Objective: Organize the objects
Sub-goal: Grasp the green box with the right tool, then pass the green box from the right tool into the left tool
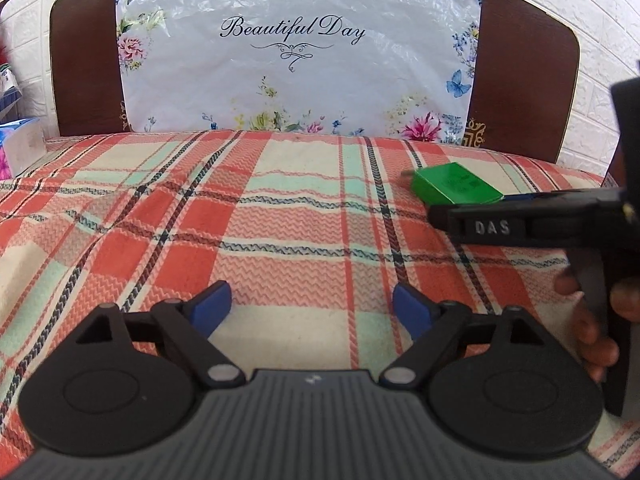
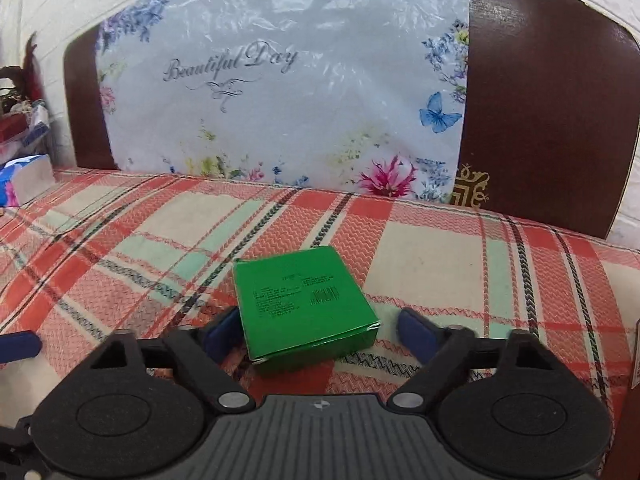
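Plaid bedspread (image 2: pixel 420 248) cushions your green box (image 2: pixel 304 304): light, stiff card, likely. Right gripper (image 2: pixel 316 334) straddles it, jaws apart; pinch its side walls. Left gripper (image 1: pixel 312 308) gapes empty.

Plaid-covered bed (image 2: pixel 420 248); green box (image 2: pixel 304 304) lying flat, print perhaps barcode.

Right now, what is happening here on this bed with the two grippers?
A person holds a gripper in each hand over a bed with a red, cream and mint plaid blanket. The right gripper is open around a flat green cardboard box lying on the blanket; its left pad seems close to the box, the right pad stands apart. The left gripper is open and empty.
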